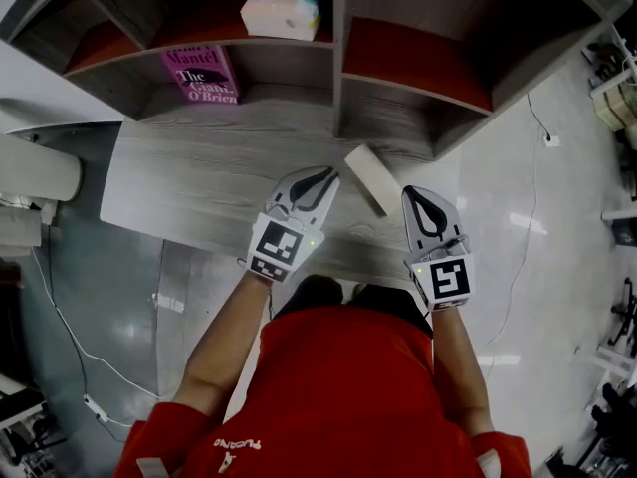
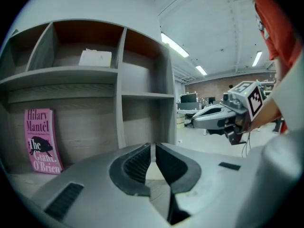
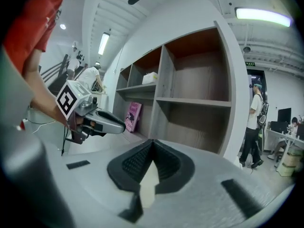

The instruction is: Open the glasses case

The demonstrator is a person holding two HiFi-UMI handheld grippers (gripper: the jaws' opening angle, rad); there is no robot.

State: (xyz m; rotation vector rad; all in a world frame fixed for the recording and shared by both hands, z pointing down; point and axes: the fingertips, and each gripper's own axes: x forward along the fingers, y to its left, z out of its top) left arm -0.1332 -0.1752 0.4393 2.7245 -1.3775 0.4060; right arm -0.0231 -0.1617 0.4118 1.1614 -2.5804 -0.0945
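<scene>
Head view: glasses case [image 1: 370, 179] flat on the wooden desk [image 1: 199, 182], between the two tools, ahead of both tips. Just beside the left gripper [image 1: 324, 173], off its right; near the right gripper [image 1: 414, 193], up and to its left; touching neither. Pale cream, oblong, lid down, lying at a slant to the desk edge, under the shelf unit [image 1: 338, 78]. Pink book [image 1: 202, 73] and tissue pack [image 1: 284, 8] in the shelf compartments, well apart from the case.

Left gripper view: jaws pressed together at the tips, nothing between. Pale patch through the opening behind them, case or desk, cannot tell. Right gripper alongside at the right.

Right gripper view: jaws closed tip to tip, empty. Same kind of pale patch behind the tips, unclear what. Left gripper at the left.
</scene>
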